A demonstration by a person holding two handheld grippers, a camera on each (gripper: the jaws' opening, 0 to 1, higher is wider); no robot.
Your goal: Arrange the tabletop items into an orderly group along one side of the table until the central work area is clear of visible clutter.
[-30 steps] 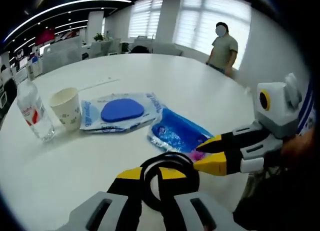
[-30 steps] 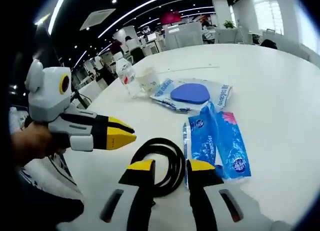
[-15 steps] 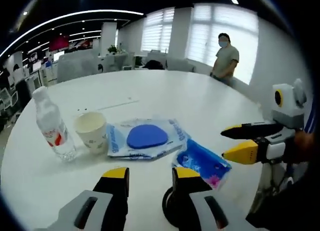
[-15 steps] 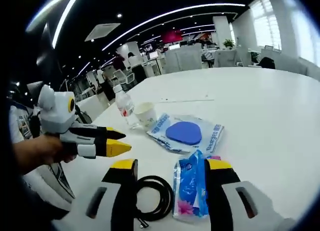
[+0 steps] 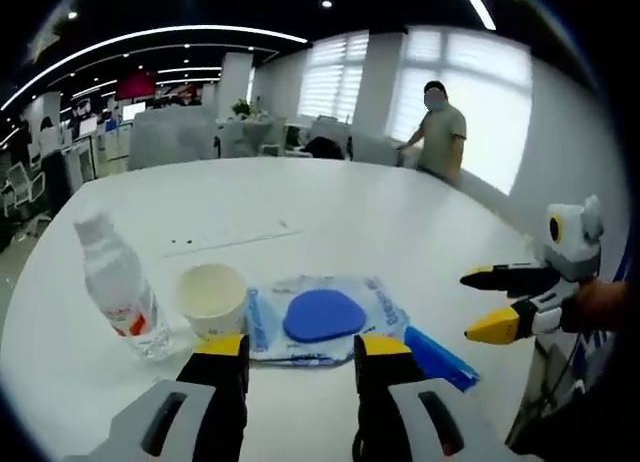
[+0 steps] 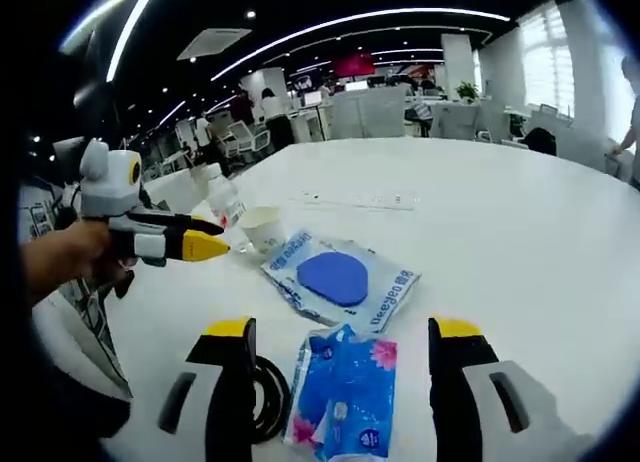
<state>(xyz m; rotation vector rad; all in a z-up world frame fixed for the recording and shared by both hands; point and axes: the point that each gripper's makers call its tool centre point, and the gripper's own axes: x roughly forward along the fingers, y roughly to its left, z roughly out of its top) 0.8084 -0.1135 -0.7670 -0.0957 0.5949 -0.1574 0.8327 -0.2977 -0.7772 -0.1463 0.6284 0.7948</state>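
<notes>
1. The white table (image 6: 520,232) has wide free surface beyond the items; they lie near its close edge.
2. The left gripper (image 5: 297,354) is spread over the clear packet with the blue pad (image 5: 322,315), holding nothing.
3. The right gripper (image 6: 345,334) is spread wide around the blue tissue pack (image 6: 345,397), probably not touching it.
4. The right gripper view shows a black cable (image 6: 270,402) beside the pack; the bottle (image 5: 120,297) and paper cup (image 5: 212,298) stand together.

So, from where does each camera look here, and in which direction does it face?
Left gripper view: rides on the left gripper, facing across the white table at the water bottle, paper cup and blue pad packet; the right gripper enters from the right.
Right gripper view: rides on the right gripper, above the tissue pack and black cable.
Shared: bottle, cup, packet.
</notes>
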